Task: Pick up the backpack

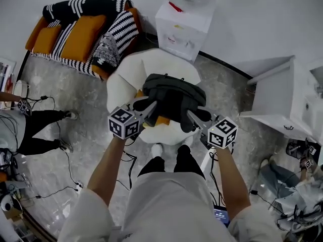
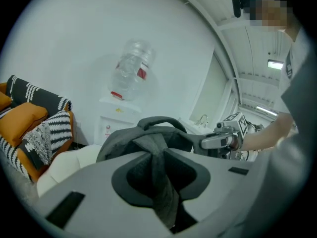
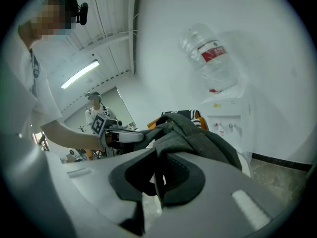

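The dark grey backpack [image 1: 174, 97] hangs above the white round seat [image 1: 151, 67], held from both sides. My left gripper [image 1: 150, 108] is shut on a fold of the backpack's fabric [image 2: 161, 182] at its left side. At the right side my right gripper [image 1: 194, 117] is shut on a thin strip of backpack fabric [image 3: 157, 180]. In the left gripper view the backpack [image 2: 143, 138] shows its top handle [image 2: 161, 121], with the right gripper beyond it. In the right gripper view the bag [image 3: 198, 135] bulges above the jaws.
A white water dispenser [image 1: 182, 24] with a bottle stands behind the seat. A striped sofa with orange cushions [image 1: 83, 34] is at the back left, a white cabinet [image 1: 282, 97] at the right. A seated person's legs [image 1: 40, 127] and cables lie on the floor at left.
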Demonstrator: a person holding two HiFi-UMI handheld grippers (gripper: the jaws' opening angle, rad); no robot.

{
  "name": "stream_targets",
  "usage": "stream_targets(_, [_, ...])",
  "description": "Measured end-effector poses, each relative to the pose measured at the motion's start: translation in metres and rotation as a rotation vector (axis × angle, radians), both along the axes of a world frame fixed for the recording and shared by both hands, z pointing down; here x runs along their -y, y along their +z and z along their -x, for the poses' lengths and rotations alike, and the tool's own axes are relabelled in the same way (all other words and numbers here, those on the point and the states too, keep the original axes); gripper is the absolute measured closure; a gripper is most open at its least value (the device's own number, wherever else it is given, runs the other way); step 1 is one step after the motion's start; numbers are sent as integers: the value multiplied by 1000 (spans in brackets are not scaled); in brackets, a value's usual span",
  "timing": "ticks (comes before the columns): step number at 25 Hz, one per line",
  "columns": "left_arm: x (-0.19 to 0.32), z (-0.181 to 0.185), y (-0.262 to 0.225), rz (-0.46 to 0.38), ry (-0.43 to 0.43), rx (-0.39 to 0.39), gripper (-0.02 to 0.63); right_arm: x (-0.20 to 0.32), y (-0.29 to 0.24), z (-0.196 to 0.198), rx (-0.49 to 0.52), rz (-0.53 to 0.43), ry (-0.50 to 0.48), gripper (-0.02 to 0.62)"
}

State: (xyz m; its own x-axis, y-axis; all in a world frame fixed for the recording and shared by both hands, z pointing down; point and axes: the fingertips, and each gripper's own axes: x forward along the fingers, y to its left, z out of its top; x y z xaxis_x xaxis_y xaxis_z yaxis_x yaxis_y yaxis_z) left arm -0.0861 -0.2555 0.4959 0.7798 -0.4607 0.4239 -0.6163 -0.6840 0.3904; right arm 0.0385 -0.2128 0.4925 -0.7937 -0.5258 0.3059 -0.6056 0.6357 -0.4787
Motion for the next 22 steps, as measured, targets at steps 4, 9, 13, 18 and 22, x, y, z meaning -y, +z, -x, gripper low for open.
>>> stream_targets(4, [-7,12,-28,-43,-3,-36,551,-4,-29,10,-5,-53,-13,565])
stream_targets(9, [-20,26,-61,-95,18,-62,551,-14,-61,23,2,-110,-1,563])
stream_targets(13, [-28,38,-83,-138,26,-81,549,-22,-82,35,14,-149,10,563])
stream_targets(18, [-41,48,-111,-194,40,-101,549,-32,-107,44,32,-196,23,563])
stream_targets(22, [-47,53,-133,-236,37,-114,549,-37,-127,49,27,-233,15,563])
